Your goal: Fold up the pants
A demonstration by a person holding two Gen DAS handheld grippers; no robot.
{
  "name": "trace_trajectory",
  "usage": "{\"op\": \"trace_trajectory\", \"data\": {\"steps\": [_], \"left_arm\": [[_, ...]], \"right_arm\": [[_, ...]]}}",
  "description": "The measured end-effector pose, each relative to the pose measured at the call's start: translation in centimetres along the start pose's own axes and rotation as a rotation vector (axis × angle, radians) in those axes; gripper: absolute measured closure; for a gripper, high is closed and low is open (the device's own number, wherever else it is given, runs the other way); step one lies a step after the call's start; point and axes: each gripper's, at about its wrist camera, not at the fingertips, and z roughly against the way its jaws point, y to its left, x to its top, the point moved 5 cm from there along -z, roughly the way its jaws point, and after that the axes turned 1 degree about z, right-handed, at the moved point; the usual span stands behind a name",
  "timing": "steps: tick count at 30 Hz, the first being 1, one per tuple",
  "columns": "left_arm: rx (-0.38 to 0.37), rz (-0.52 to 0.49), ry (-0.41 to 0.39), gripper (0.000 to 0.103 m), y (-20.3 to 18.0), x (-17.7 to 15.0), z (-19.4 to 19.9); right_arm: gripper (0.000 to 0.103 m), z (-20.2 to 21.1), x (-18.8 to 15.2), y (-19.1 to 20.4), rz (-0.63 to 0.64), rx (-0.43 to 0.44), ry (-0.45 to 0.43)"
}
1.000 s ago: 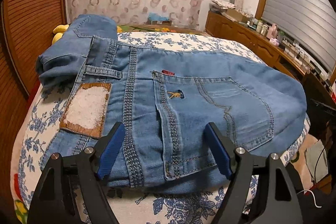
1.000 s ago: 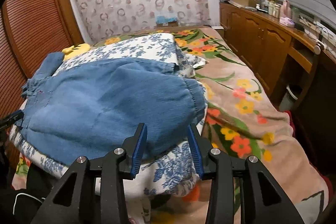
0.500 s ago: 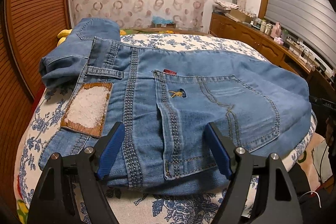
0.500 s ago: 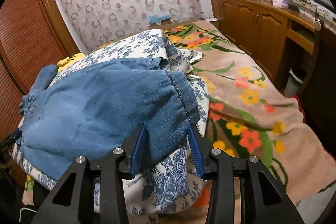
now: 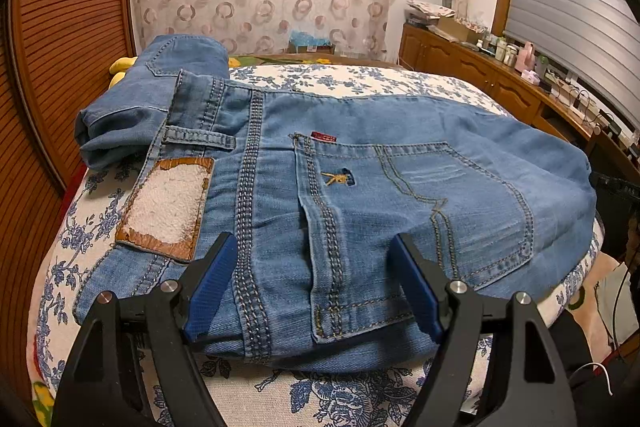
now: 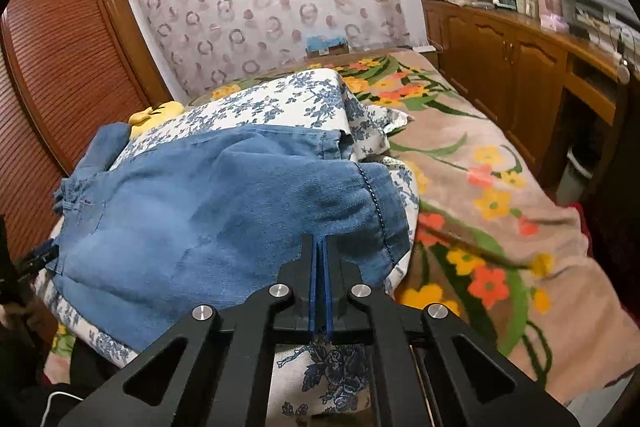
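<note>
Right gripper (image 6: 320, 247) jaws just snapped together, pinching jeans (image 5: 360, 195) hem edge; previously apart. Left gripper (image 5: 312, 283) unchanged, wide open, straddling waistband end on floral quilt (image 5: 360, 79).

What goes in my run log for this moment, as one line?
task: fold pants | left hand-held gripper: open, straddling jeans waist edge | right hand-held gripper: just closed on jeans leg end | folded: not yet

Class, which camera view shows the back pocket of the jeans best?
The left wrist view: the back pocket lies in full view there, stitching sharp, between the open claw's fingers. The right wrist view shows only the plain leg end of the jeans, no pocket.
</note>
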Motion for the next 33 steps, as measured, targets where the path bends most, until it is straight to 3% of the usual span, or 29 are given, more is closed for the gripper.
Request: {"op": "trace_trajectory", "data": {"steps": [7, 15, 27, 33], "left_arm": [[0.001, 0.002, 0.003, 0.024, -0.1, 0.2, 0.0], [-0.036, 0.02, -0.011, 0.024, 0.2, 0.8, 1.5], [-0.032, 0.024, -0.049, 0.024, 1.3, 1.2, 3.9], [-0.026, 0.036, -0.053, 0.024, 1.3, 1.4, 4.1]], "right_arm": [[0.102, 1.8, 1.4, 1.7, 0.047, 0.04, -0.067], [0.102, 3.0, 4.5, 9.0, 0.218, 0.162, -0.127], [0.102, -0.1, 6.6, 23.2, 0.426, 0.442, -0.104], [0.102, -4.2, 6.7, 25.6, 0.462, 0.468, -0.046]]}}
